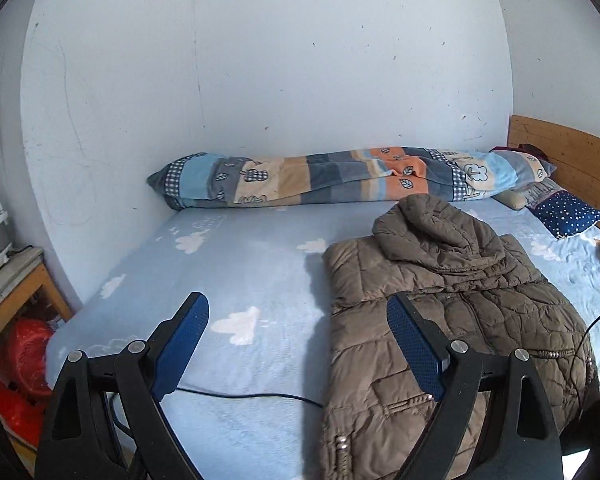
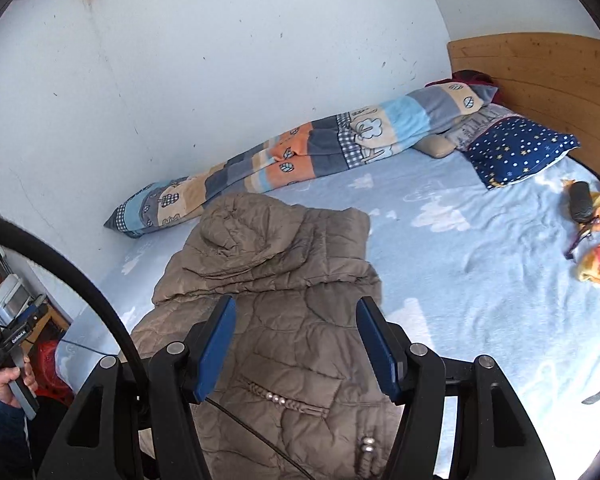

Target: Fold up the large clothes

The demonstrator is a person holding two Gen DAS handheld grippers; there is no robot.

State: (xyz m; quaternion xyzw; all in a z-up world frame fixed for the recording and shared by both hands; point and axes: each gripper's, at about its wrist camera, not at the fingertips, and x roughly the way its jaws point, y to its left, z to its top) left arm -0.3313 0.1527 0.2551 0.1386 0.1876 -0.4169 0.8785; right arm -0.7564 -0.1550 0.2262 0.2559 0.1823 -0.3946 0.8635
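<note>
Both grippers, left gripper (image 1: 298,312) and right gripper (image 2: 296,316), hover agape above jacket (image 1: 440,300).

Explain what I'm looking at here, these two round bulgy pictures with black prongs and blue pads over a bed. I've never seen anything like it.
There is no robot. A person carries a hand-held gripping tool in each hand, each with a wide-angle camera looking along its two prongs. One picture is from the left tool, the other from the right tool. In the right view you can also see the person's hand holding the left tool. Both tools are open and hold nothing. On the light blue cloud-print sheet lies a brown quilted coat, partly folded. A patchwork blanket lies along the wall, and a starry blue pillow sits by the wooden headboard.
</note>
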